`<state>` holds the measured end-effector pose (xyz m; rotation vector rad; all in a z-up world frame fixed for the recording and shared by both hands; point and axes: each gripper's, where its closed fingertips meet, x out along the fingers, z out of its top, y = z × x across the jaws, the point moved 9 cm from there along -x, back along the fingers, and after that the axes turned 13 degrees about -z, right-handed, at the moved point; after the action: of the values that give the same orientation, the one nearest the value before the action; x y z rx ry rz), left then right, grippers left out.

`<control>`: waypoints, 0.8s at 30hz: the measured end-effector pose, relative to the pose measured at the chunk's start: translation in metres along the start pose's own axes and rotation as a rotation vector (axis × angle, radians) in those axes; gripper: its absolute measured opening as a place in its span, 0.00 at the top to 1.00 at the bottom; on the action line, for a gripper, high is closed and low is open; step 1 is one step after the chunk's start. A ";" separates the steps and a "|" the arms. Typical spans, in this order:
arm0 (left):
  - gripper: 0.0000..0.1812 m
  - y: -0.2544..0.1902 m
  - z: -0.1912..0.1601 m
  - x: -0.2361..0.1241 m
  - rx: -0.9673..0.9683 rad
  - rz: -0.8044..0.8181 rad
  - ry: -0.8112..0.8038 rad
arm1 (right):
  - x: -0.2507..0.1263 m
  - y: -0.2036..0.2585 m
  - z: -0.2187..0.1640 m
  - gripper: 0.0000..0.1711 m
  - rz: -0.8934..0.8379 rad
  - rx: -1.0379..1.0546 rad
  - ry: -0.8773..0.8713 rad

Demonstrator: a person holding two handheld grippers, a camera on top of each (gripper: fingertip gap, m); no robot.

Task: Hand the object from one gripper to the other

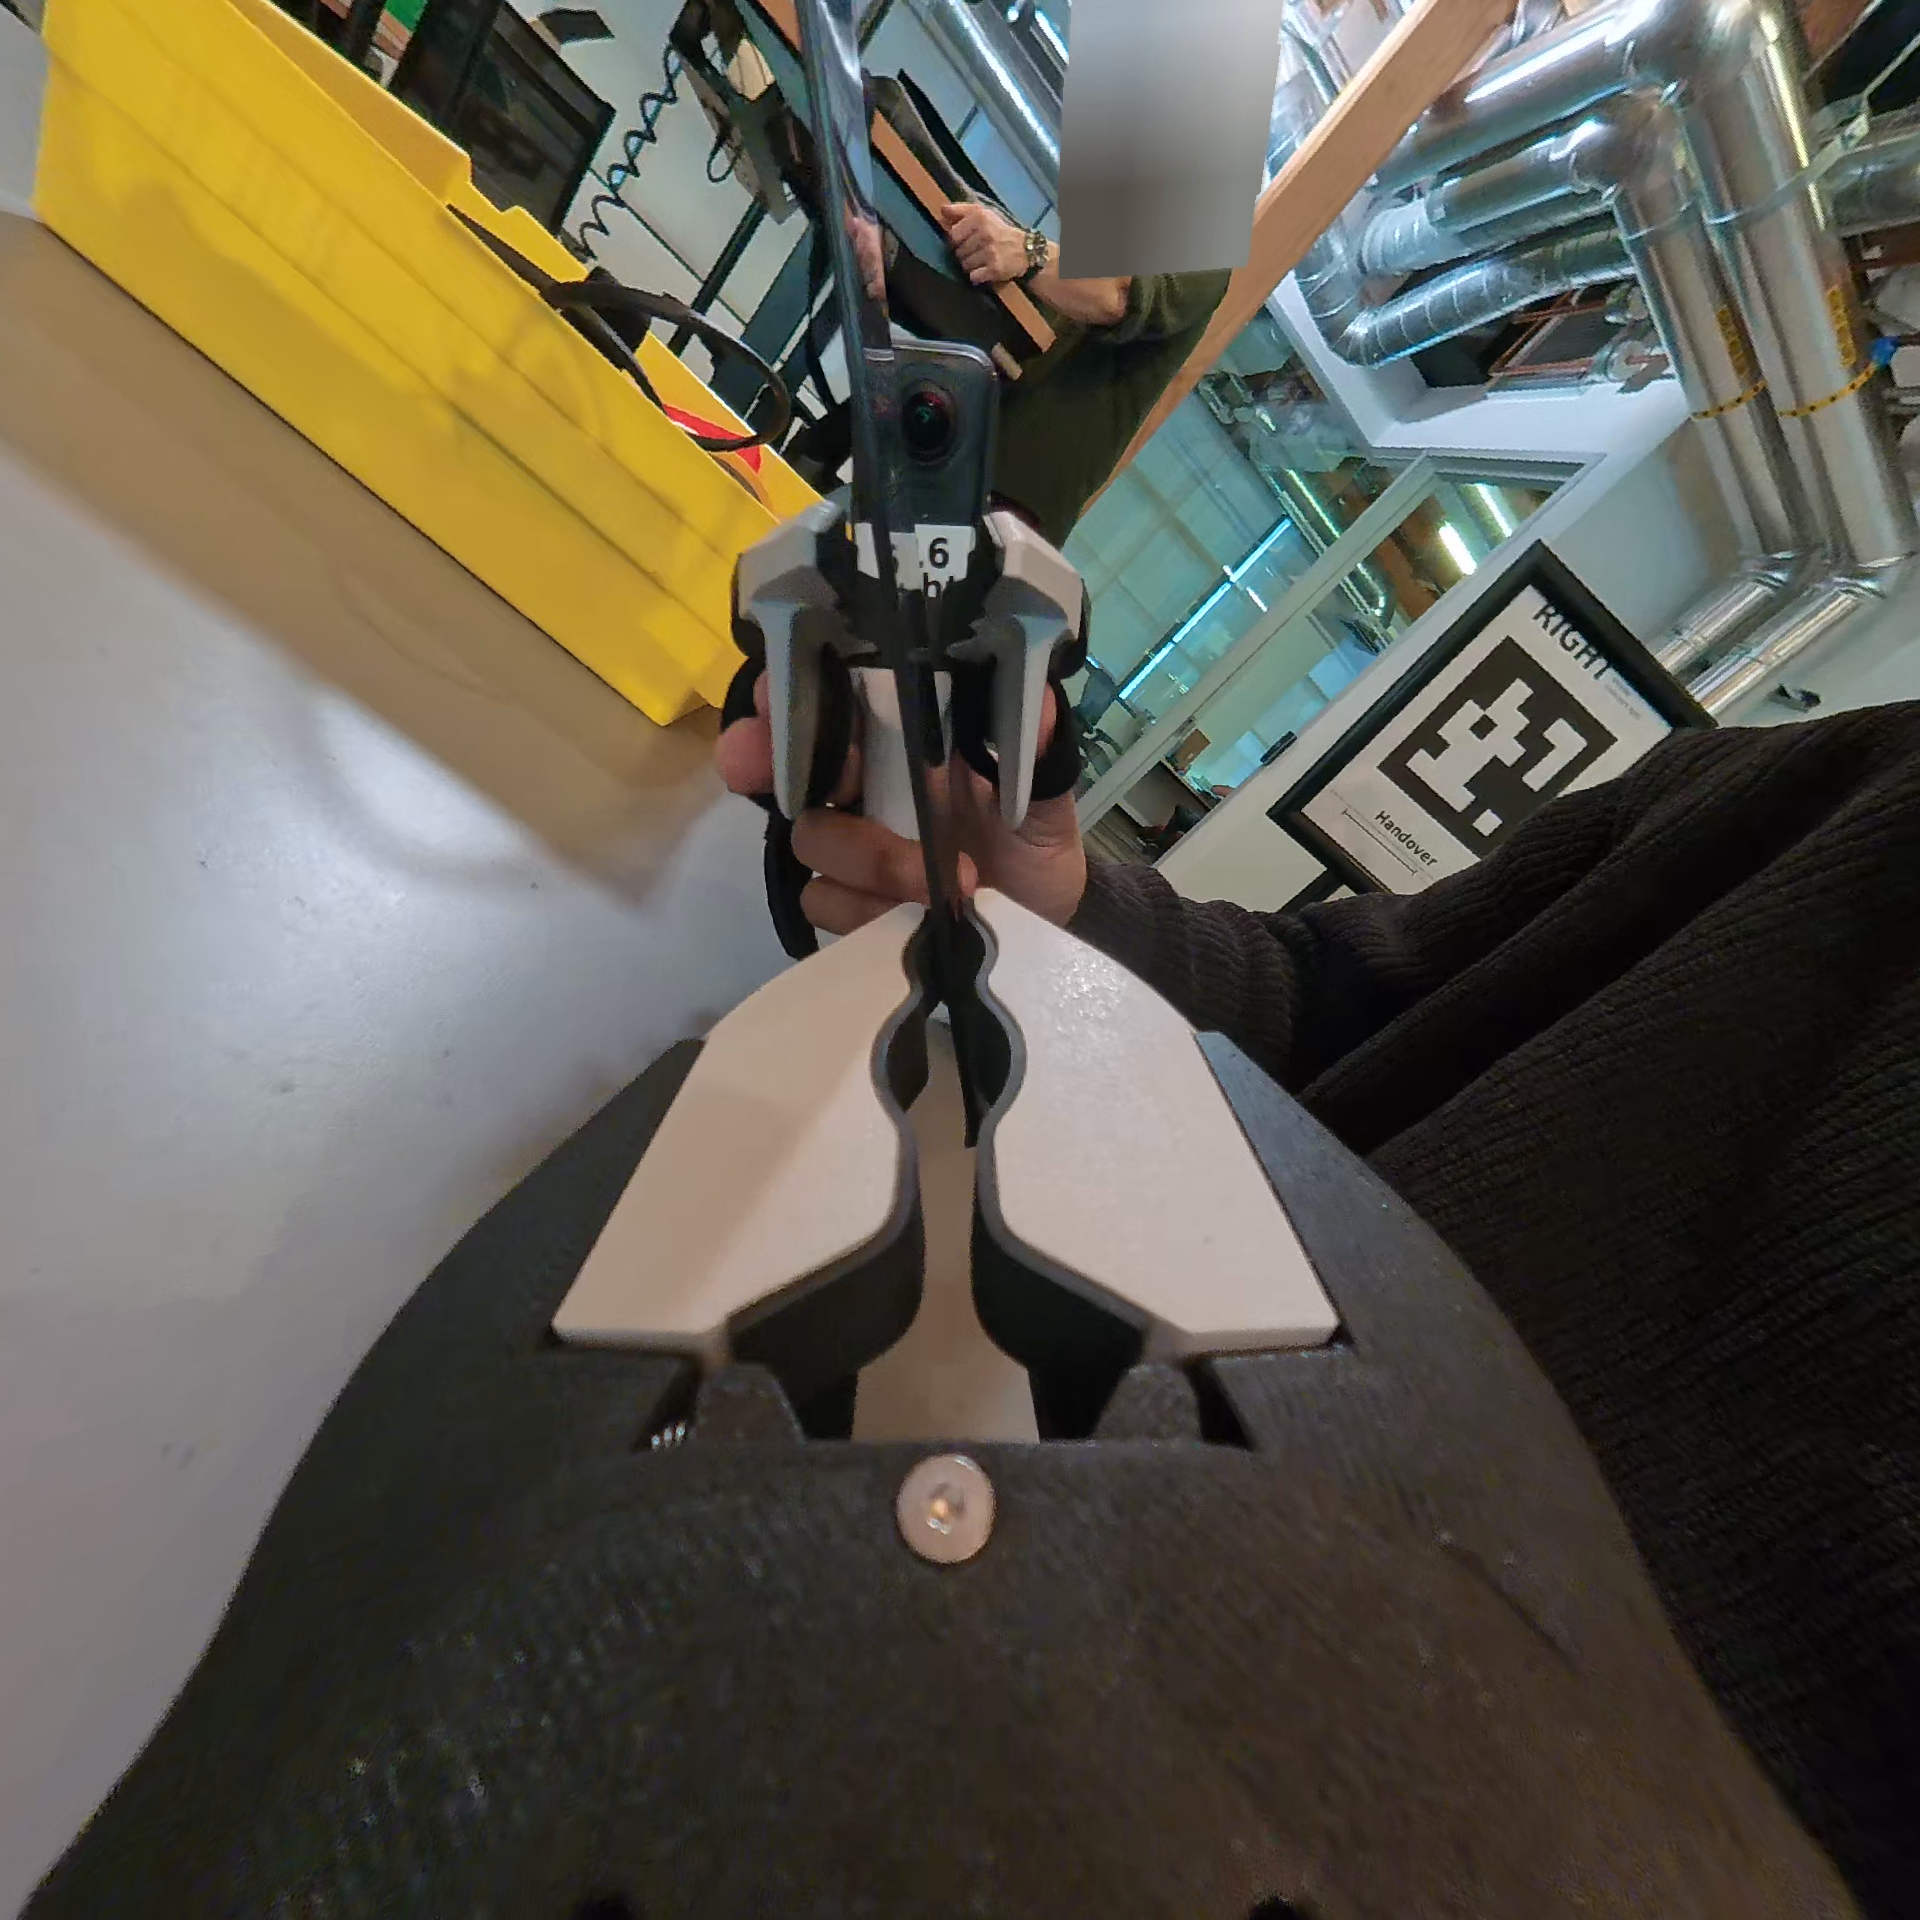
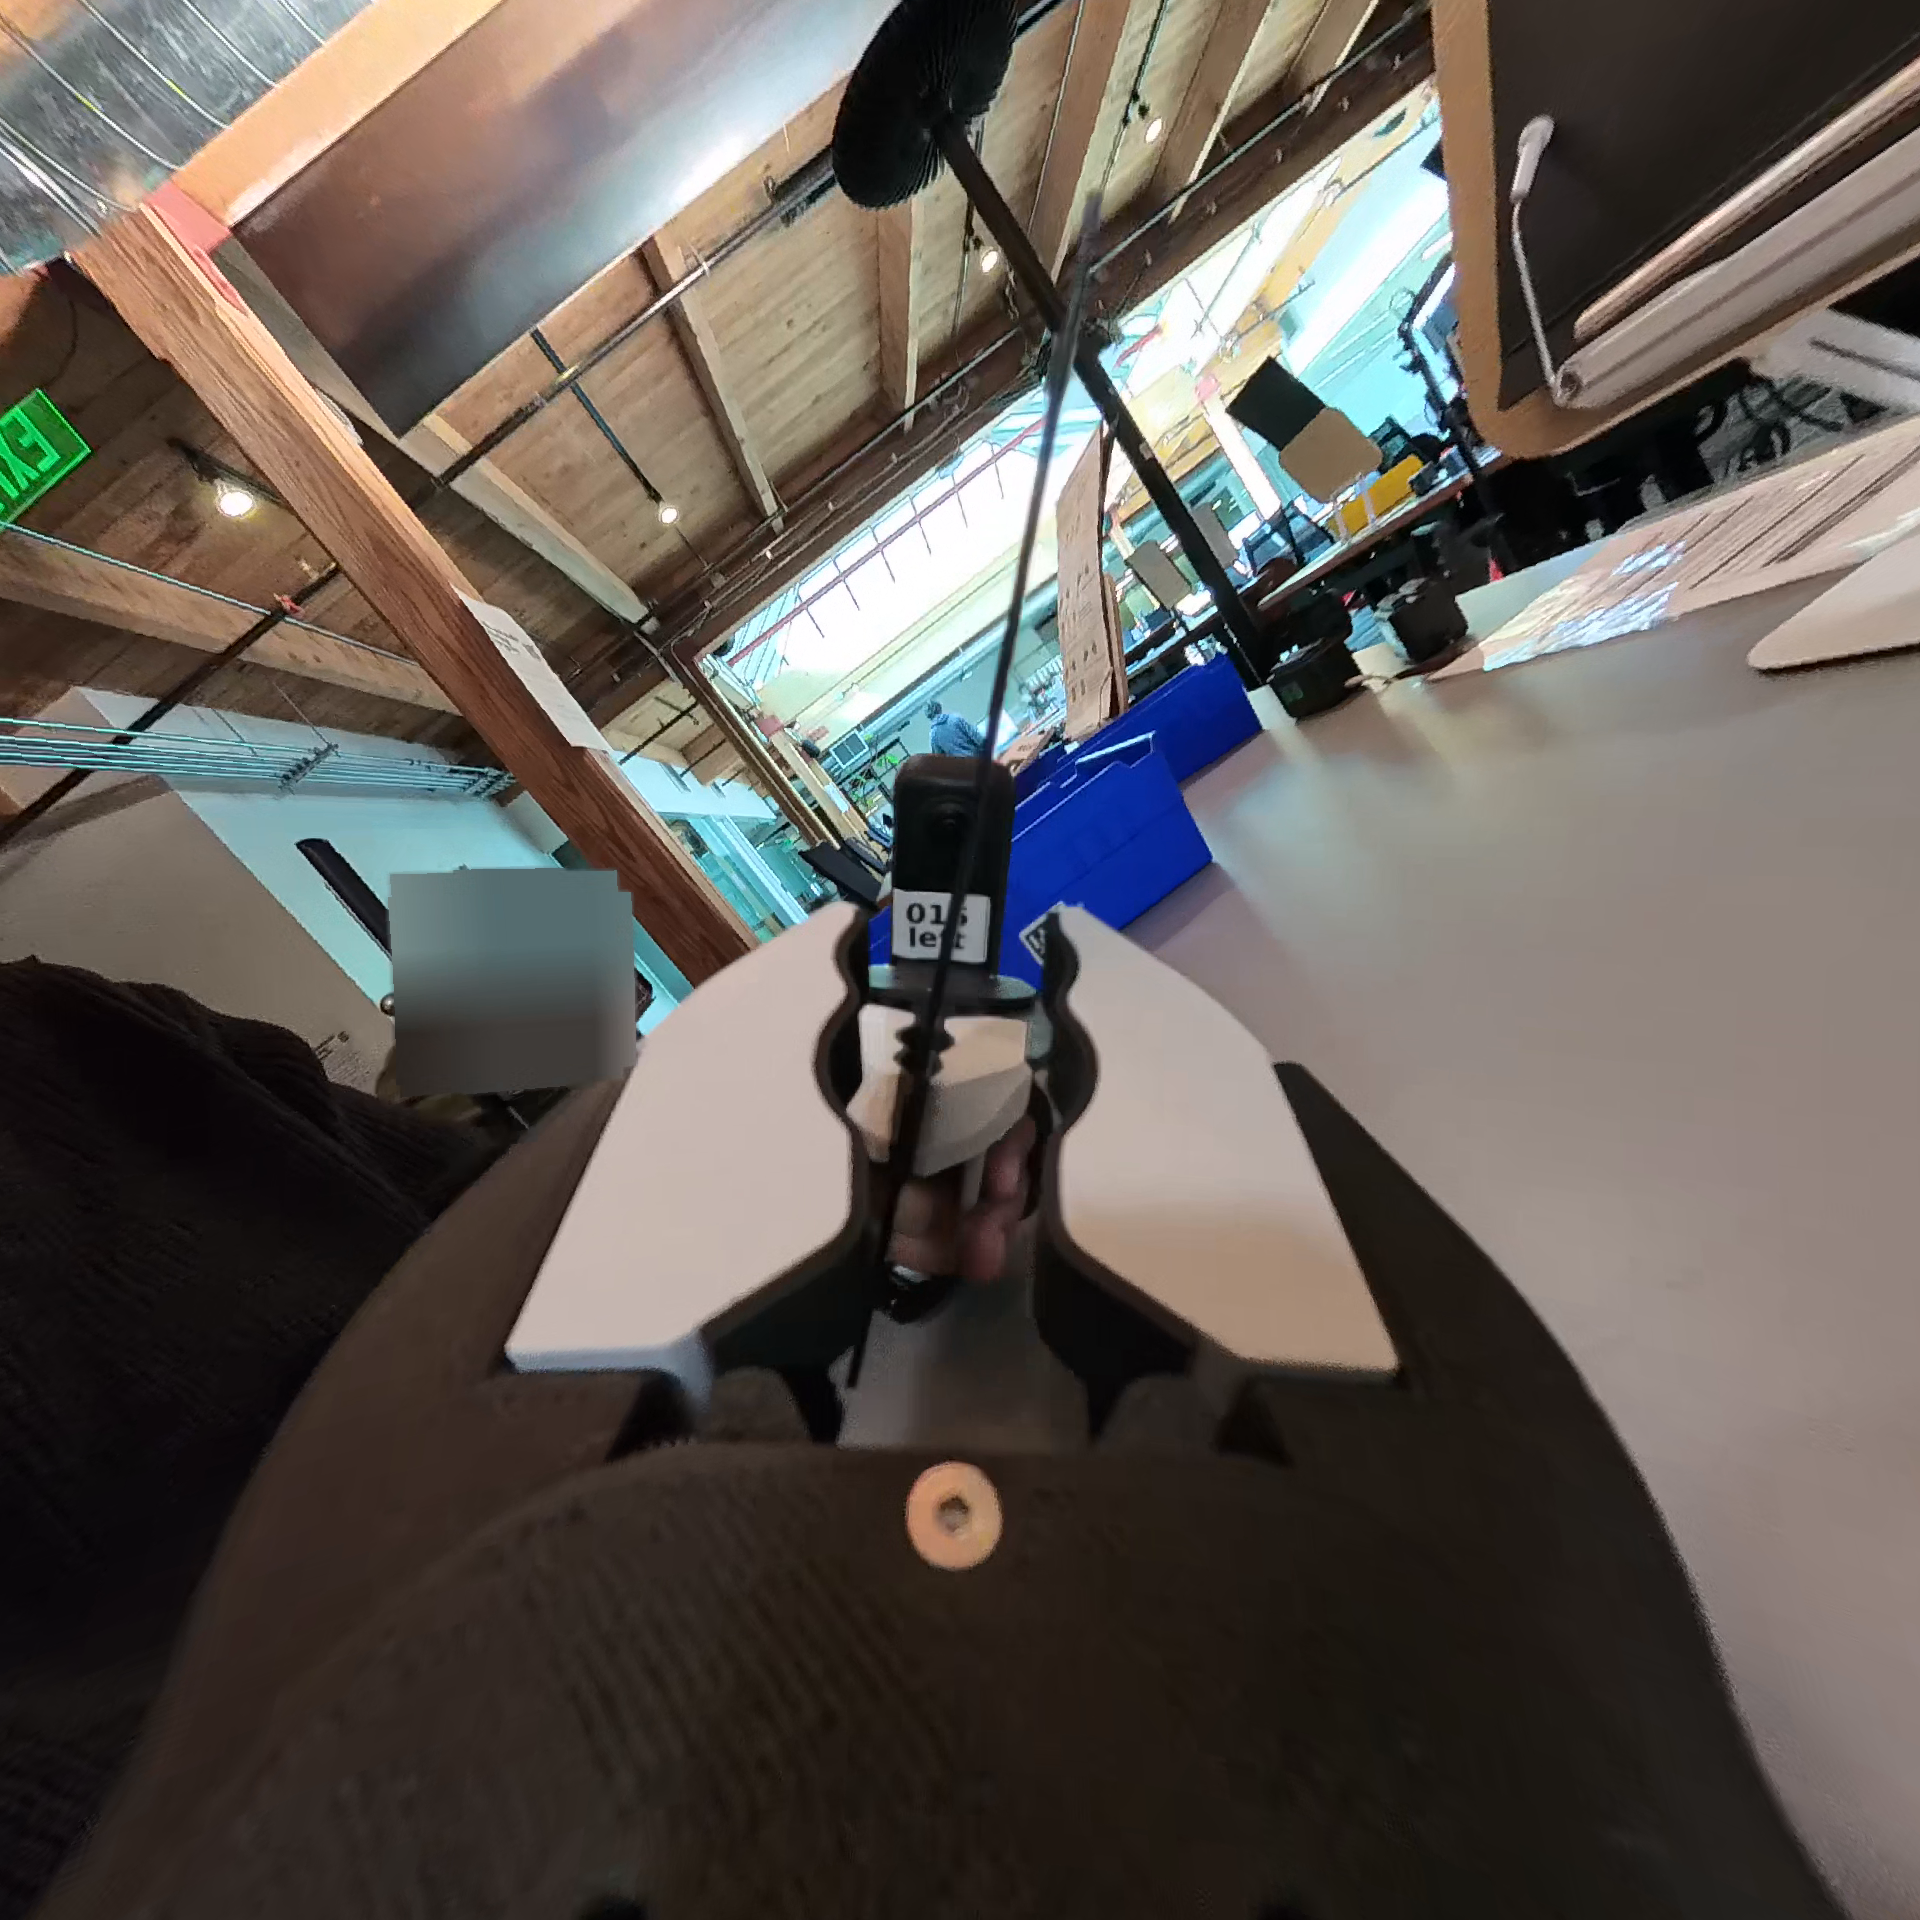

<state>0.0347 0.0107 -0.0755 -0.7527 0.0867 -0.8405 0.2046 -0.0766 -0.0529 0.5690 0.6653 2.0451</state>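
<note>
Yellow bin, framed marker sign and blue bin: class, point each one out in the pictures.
yellow bin [image 1: 312,312], left wrist view, on its side wall.
framed marker sign [image 1: 1496,748], left wrist view, on its black-and-white pattern.
blue bin [image 2: 1112,831], right wrist view, on its front wall.

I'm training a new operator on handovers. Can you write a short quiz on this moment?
1. True or false: the left gripper is shut on the thin black strip.
2. The right gripper is: A) open, with the strip between its fingers; B) clamped on the strip; C) resting on the table.
3. Fill in: the bins in the left wrist view are ____.
Key: 1 true; 2 A; 3 yellow.
</note>
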 end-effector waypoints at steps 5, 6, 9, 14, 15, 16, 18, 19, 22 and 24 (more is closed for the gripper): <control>0.99 -0.003 0.002 -0.001 -0.048 -0.088 -0.045 | 0.001 0.011 0.006 0.59 -0.039 -0.205 -0.028; 0.99 -0.003 0.003 -0.002 -0.065 -0.114 -0.065 | 0.001 0.014 0.006 0.57 -0.053 -0.271 -0.030; 0.99 -0.005 0.006 -0.006 -0.107 -0.177 -0.111 | -0.001 0.020 0.009 0.54 -0.086 -0.402 -0.056; 0.99 -0.005 0.006 -0.011 -0.197 -0.269 -0.077 | -0.012 0.023 0.020 0.53 -0.096 -0.509 -0.077; 0.99 -0.004 0.005 -0.012 -0.209 -0.260 -0.032 | -0.015 0.023 0.022 0.53 -0.105 -0.536 -0.072; 0.99 -0.003 0.003 -0.014 -0.213 -0.235 0.021 | -0.018 0.023 0.025 0.53 -0.123 -0.567 -0.060; 0.99 -0.002 0.001 -0.019 -0.213 -0.177 0.116 | -0.024 0.024 0.029 0.53 -0.169 -0.652 -0.025; 0.98 -0.002 -0.001 -0.021 -0.221 -0.165 0.146 | -0.026 0.024 0.030 0.52 -0.195 -0.701 -0.005; 0.99 0.001 -0.002 -0.029 -0.249 -0.096 0.195 | -0.029 0.027 0.030 0.51 -0.249 -0.834 0.051; 0.98 0.002 -0.001 -0.035 -0.281 -0.054 0.220 | -0.027 0.029 0.027 0.50 -0.268 -0.918 0.108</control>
<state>0.0120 0.0358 -0.0850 -0.9262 0.3886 -0.9725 0.2171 -0.1067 -0.0179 -0.1620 -0.1712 1.8749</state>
